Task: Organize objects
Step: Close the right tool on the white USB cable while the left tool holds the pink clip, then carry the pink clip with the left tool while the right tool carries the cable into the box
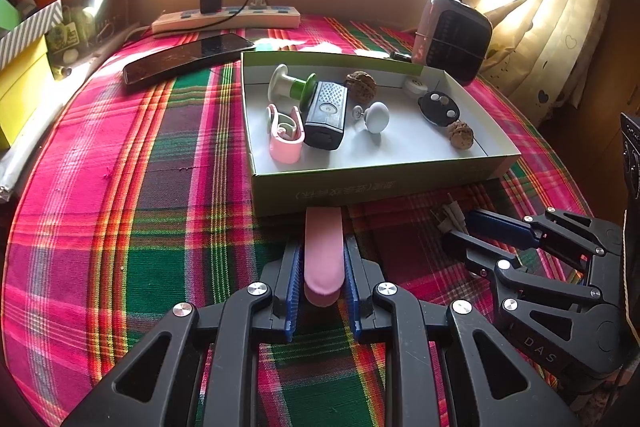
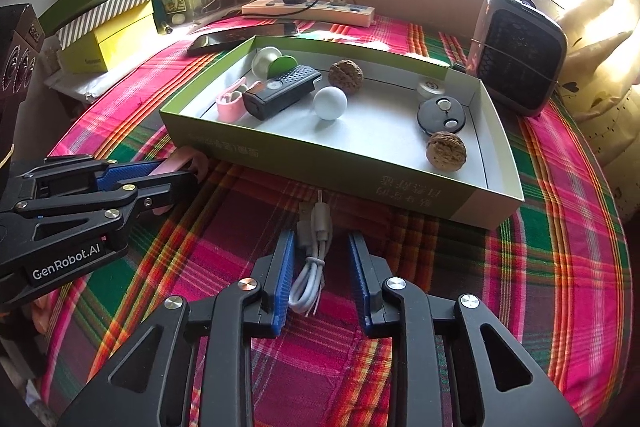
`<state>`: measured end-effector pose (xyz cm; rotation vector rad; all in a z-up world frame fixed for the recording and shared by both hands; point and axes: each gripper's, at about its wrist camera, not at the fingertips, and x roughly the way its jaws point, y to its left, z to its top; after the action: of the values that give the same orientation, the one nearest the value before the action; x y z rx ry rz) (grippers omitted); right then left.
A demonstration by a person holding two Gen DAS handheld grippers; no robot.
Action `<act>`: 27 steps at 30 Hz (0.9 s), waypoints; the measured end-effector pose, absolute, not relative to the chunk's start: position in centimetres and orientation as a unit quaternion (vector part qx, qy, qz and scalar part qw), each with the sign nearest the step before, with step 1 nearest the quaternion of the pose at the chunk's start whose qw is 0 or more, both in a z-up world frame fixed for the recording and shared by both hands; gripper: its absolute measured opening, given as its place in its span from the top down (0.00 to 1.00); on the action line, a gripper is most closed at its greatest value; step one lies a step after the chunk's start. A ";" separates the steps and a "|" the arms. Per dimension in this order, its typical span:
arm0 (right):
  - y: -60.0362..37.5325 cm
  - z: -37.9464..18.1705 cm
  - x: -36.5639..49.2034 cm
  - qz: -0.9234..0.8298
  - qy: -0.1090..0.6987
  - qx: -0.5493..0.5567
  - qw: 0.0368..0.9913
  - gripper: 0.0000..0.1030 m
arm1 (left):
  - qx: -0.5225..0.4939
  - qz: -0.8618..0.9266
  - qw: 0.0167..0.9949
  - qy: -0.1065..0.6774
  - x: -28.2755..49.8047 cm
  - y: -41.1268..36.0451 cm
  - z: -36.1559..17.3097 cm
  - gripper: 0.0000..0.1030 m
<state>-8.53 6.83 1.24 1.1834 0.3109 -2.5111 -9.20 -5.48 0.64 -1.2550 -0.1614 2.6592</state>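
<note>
My left gripper (image 1: 322, 247) is shut on a flat pink bar (image 1: 323, 267) whose far end touches the front wall of a shallow green-and-white box (image 1: 360, 183). From the right wrist view, that gripper (image 2: 188, 173) and the pink bar (image 2: 188, 159) sit at the box's (image 2: 280, 155) left corner. My right gripper (image 2: 320, 239) stands open over the plaid cloth, with a bundled white USB cable (image 2: 316, 227) lying between its blue pads, which do not touch it. The box holds a pink clip (image 1: 285, 139), a black device (image 1: 326, 115), a white knob (image 1: 376, 117), two walnuts and a black disc (image 1: 438, 107).
A phone (image 1: 188, 57) lies behind the box, with a power strip (image 1: 226, 19) and plugged-in charger against the wall. A small heater (image 1: 454, 37) stands at the box's far right corner. Yellow and striped boxes (image 2: 108, 31) are stacked at the left. A curtain hangs on the right.
</note>
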 end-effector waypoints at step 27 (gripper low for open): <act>6.6 1.2 -8.6 -0.883 0.105 0.416 0.188 0.81 | -0.423 0.900 0.095 -0.048 -9.2 -5.4 0.8 0.84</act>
<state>-8.56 6.63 1.16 1.1704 0.2954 -2.4857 -9.19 -5.41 0.84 -1.2538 -0.1437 2.6669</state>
